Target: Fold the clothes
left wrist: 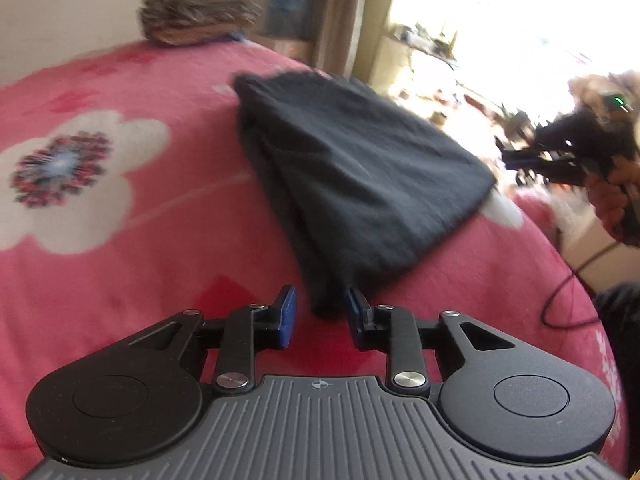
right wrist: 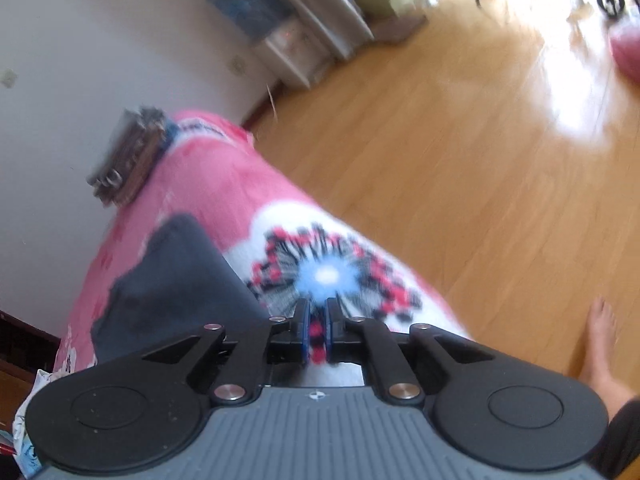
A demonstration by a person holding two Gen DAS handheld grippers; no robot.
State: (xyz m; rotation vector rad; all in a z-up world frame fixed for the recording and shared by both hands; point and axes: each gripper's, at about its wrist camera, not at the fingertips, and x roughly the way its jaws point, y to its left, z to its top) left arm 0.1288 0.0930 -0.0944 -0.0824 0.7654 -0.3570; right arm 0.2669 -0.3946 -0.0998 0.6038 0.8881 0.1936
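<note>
The bed (left wrist: 120, 272) lies bare and pink across its left half, open for a pass. A black cloth (left wrist: 352, 176) covers the middle toward the right edge, its near tip between the parted jaws of the left gripper (left wrist: 322, 312). A brown bundle (left wrist: 196, 16) sits at the far edge by the wall. The right gripper (left wrist: 560, 160) hangs past the right edge. Beyond that edge the wood floor (right wrist: 460, 160) is open, with a bare foot (right wrist: 602, 344) on it.
</note>
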